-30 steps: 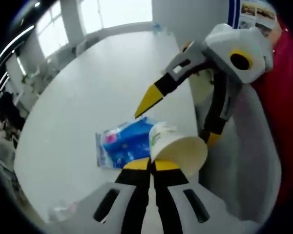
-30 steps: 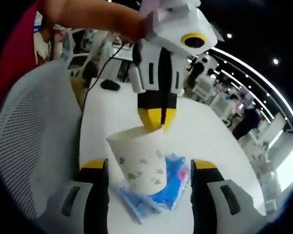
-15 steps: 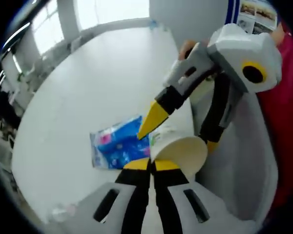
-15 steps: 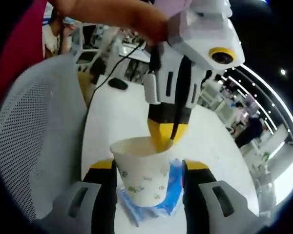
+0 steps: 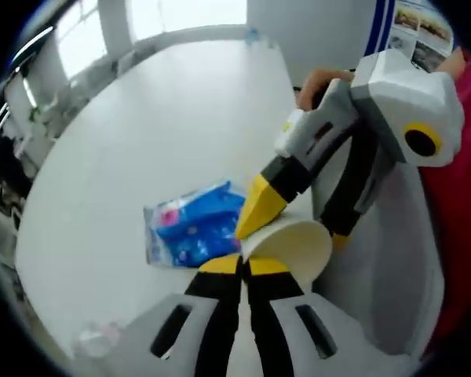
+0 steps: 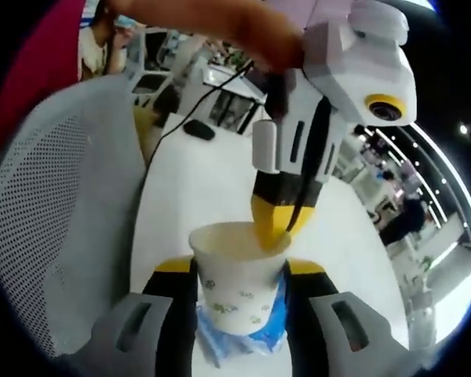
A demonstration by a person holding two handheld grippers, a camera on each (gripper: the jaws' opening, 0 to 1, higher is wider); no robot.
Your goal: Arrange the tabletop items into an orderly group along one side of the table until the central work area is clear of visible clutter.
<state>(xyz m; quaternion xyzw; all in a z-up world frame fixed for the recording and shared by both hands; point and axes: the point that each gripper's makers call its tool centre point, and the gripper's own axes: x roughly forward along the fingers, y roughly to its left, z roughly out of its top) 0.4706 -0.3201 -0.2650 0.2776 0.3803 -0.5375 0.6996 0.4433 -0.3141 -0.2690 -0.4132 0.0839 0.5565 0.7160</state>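
Mid-handover, by the look of it, with the tidying far from done. Cup sat low centre in the right gripper view, upright, mouth up, long axis running up the frame, over a blue packet on the white counter. In the left gripper view, cup lay right of centre, mouth turned toward the lower right, axis slanting from upper left to lower right, with the packet flat just left of it, long side running across the frame.

Left gripper: jaws pressed together on the cup's rim, one tip dipping inside the mouth as seen in the right gripper view. Right gripper: jaws flanking the cup wall closely on both sides; whether actually touching, could not tell. In the left gripper view its jaws came down from the upper right astride the cup.

Left to do, as judged: cup and packet both to be set along one edge; a clear wrapper at lower left also unsorted. Mesh chair at the left of the right gripper view.
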